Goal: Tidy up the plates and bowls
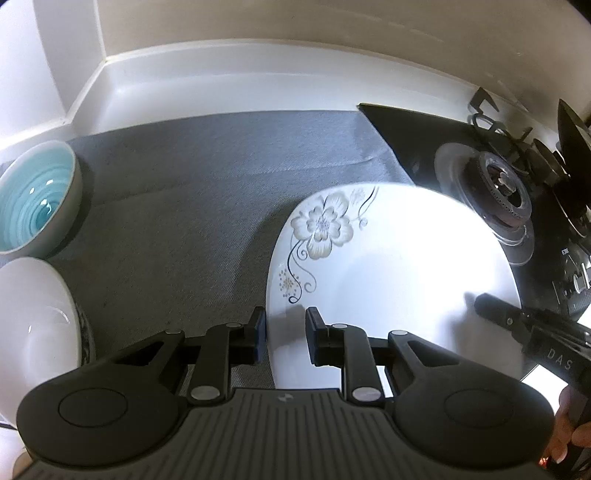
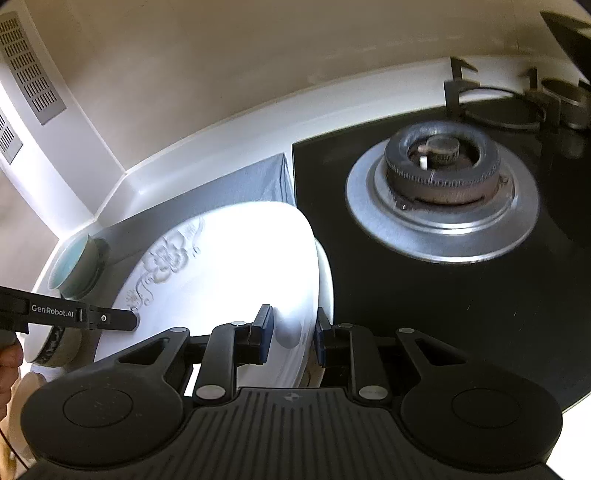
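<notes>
Glare washes out your flowered plate (image 1: 388, 266); your left gripper (image 1: 285, 332) and right gripper (image 2: 293, 334) each clamp its rim.

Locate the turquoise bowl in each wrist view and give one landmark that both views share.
Left wrist view: the turquoise bowl sits at the left edge, on the grey mat, above a white bowl.
Right wrist view: the turquoise bowl is small at the left, in the counter corner, beyond the flowered plate.
Shared landmark: the plate's flower print.

Beige wall (image 1: 295, 22), white counter (image 1: 207, 85) (grey mat (image 1: 207, 177))
</notes>
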{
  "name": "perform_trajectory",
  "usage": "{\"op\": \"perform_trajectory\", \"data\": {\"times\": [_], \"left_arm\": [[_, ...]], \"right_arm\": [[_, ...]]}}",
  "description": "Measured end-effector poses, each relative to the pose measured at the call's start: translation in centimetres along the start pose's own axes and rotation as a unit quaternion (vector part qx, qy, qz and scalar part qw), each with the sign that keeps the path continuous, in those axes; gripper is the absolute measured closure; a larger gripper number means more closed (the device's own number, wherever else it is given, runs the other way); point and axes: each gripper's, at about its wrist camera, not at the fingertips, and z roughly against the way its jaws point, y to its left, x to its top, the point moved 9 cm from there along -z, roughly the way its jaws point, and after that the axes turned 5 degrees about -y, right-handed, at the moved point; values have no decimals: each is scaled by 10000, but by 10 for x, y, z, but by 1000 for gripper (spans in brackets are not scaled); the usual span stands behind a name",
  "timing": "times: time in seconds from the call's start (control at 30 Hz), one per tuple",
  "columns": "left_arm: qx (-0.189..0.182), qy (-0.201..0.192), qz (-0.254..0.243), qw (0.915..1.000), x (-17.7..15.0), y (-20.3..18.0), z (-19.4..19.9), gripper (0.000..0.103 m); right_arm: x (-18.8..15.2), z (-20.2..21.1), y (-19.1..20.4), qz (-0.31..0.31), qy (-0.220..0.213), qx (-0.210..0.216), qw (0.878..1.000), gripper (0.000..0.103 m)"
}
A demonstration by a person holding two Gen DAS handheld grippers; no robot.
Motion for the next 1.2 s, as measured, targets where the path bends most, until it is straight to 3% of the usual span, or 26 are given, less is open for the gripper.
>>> {"op": "perform_trajectory", "data": {"times": [0.4,0.5,0.57,0.67,0.73,0.8,0.97,1.2], "left_arm": [[71,-66,-93,9999,3,-1,-5,75],[64,-67,-85,9999,4,0,-5,71],[70,-75,-81,9999,4,1,-6,69],[60,-100,-82,9999,5,1,-6,48],[48,-151,-100,9998,6,1,-5,30],[-24,-145,-87,9999,7,-1,-6,21],[-253,-15,113,9996,3,-5,-13,20],[-536,243,362,9976,-8,-16,-23,23]], "right_arm": [[-5,8,16,872,233,-198,9957,74],[-2,12,18,1064,212,-375,9934,58],[6,19,19,1161,-24,-346,9926,55],[14,22,18,1250,-102,-379,9914,50],[11,20,11,1021,51,-367,9941,49],[6,17,4,619,280,-265,9973,49],[-9,9,-3,-40,628,-23,9980,49],[-8,3,9,70,614,120,9980,48]]}}
